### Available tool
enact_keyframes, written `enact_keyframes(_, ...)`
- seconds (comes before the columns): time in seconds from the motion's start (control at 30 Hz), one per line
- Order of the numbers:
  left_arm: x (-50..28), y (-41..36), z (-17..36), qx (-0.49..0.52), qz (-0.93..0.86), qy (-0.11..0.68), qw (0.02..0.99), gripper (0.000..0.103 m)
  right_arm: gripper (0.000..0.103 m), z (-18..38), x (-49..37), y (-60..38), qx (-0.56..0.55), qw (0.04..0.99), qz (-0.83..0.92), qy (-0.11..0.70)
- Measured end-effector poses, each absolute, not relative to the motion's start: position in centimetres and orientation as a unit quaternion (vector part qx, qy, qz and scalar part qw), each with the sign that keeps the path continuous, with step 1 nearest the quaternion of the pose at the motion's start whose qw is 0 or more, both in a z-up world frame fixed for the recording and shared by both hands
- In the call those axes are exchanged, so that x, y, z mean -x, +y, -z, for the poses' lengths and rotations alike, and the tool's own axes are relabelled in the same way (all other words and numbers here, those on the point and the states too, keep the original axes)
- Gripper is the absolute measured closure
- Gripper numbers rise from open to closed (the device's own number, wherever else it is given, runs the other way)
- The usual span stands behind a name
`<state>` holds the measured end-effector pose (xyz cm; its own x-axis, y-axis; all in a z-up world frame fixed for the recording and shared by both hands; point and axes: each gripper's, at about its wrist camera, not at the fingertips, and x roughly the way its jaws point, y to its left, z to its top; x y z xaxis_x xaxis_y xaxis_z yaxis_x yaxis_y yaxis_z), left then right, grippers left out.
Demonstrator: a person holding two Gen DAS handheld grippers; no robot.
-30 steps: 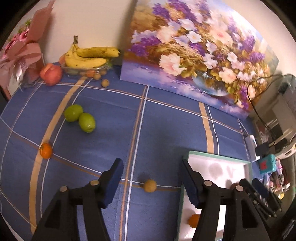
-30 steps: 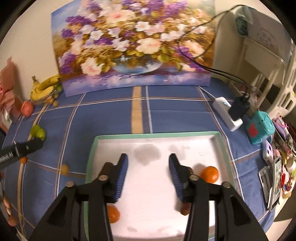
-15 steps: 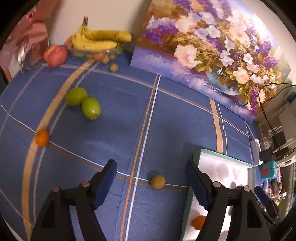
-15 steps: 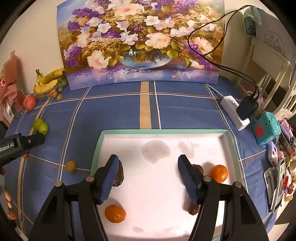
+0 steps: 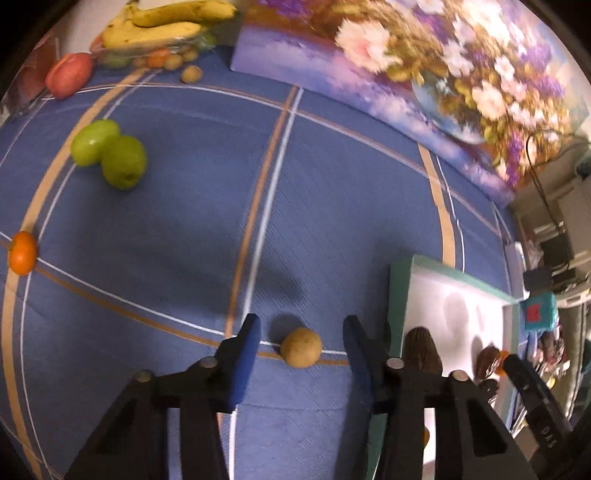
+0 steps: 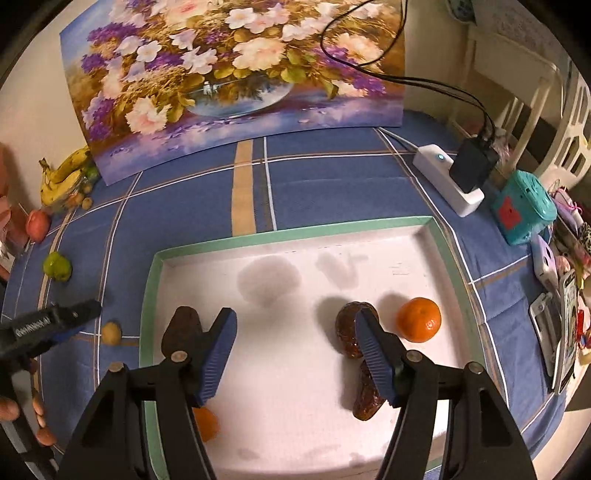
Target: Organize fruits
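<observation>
A small tan round fruit lies on the blue cloth between the open jaws of my left gripper; it also shows in the right wrist view. The white tray with a green rim holds two mandarins and several dark brown fruits. My right gripper hangs open and empty over the tray. Two green fruits, a mandarin, a red apple and bananas lie on the cloth to the left.
A flower painting leans on the back wall. A white power strip with a black plug, a teal box and clutter sit right of the tray. Small tan fruits lie by the bananas.
My left gripper has moved forward and down, so the tan fruit now sits between its jaws. My right gripper has risen slightly over the tray, jaws wider apart.
</observation>
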<state>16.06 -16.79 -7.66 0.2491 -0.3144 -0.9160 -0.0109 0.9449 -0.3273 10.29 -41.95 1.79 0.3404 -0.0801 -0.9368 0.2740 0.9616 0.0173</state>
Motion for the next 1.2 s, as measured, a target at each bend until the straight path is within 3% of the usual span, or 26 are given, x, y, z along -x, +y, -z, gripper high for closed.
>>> enact_keyframes(0.1,-15.9,-17.6,8.4,0.127,0.101,0.614,0.772,0.059,0.035,-1.8,-10.3,-42.0,-0.087,0.814,0.108,0.563)
enact_keyframes(0.27,-15.8,-17.9,9.3,0.116,0.086,0.623,0.769,0.075,0.035,-2.0,-10.3,-42.0,-0.085,0.816,0.107,0.562)
enact_keyframes(0.7,-13.5,-22.5,4.4,0.134,0.205,0.594,0.766,0.075,0.035,-2.1,-9.9,-43.0,-0.098,0.815,0.121,0.559)
enact_keyframes(1.0,-10.6,-27.4,6.1,0.040,0.219,0.630,0.744,0.075,0.035,-2.3,-9.3,-44.4,-0.116,0.813,0.137,0.554)
enact_keyframes(1.2,-10.4,-27.8,6.9,0.039,0.207,0.643,0.736,0.075,0.035,-2.3,-9.2,-44.5,-0.120,0.812,0.136,0.555)
